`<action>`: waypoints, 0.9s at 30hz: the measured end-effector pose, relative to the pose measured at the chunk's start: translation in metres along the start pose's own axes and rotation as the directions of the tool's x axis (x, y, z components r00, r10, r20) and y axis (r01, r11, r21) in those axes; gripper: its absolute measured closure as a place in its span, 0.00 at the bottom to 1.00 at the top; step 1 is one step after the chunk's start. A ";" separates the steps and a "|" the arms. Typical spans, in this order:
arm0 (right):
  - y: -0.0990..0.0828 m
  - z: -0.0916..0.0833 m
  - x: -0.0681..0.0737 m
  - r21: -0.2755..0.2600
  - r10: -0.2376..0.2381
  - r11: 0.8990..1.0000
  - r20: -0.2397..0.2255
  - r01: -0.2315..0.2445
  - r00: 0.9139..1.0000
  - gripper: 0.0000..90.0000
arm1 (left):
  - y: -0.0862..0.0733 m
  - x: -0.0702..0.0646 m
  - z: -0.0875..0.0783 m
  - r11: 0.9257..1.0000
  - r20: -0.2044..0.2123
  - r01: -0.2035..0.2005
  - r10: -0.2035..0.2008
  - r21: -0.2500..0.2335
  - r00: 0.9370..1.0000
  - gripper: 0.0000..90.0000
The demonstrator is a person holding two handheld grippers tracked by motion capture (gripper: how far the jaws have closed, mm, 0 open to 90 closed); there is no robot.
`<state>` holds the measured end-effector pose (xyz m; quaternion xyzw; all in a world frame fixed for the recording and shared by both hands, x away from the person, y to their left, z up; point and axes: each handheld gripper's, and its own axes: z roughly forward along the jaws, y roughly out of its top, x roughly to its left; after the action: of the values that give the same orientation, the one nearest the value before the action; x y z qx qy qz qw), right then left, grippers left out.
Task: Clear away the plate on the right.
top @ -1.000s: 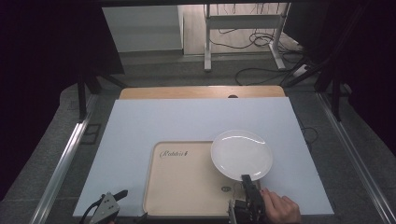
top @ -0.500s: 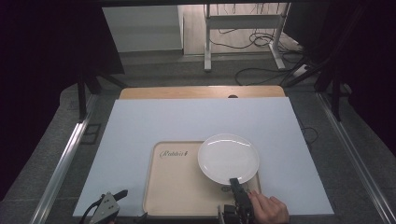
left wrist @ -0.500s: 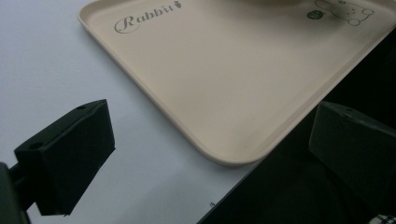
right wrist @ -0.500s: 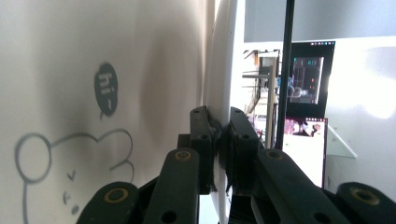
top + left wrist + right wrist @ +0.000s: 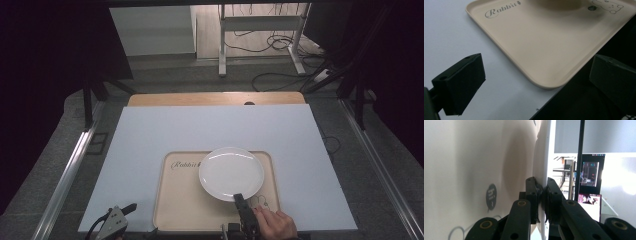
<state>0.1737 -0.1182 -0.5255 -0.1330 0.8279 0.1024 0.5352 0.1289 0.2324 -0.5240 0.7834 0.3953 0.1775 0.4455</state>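
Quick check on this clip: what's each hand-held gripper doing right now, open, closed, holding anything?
Left hand-held gripper: open, holding nothing, beside the tray.
Right hand-held gripper: closed on the rim of the white plate.

White table sheet (image 5: 210, 135) fills frame centre; wooden board edge (image 5: 215, 98) above it. Metal desk frame (image 5: 260, 30) and floor cables (image 5: 280, 75) upper right. Lit monitor (image 5: 591, 173) right of right gripper view.

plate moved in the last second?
Yes. The white plate, pinched by the right gripper, has shifted left and toward the person, from overhanging the tray's right edge to lying over its inside.
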 end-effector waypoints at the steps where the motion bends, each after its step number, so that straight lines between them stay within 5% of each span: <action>1: 0.002 0.001 0.001 -0.007 -0.003 1.000 0.000 0.003 1.000 0.92 | 0.000 0.000 0.000 1.000 0.000 0.000 0.000 0.000 1.000 0.00; 27: 0.033 0.015 0.015 -0.066 -0.040 0.997 -0.063 0.036 0.997 0.93 | 0.000 0.000 0.000 1.000 0.003 -0.003 0.003 0.001 1.000 0.00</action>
<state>0.1698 -0.0845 -0.5444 -0.1692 0.8383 0.1149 0.5054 0.1288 0.2323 -0.5240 0.7845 0.3936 0.1765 0.4455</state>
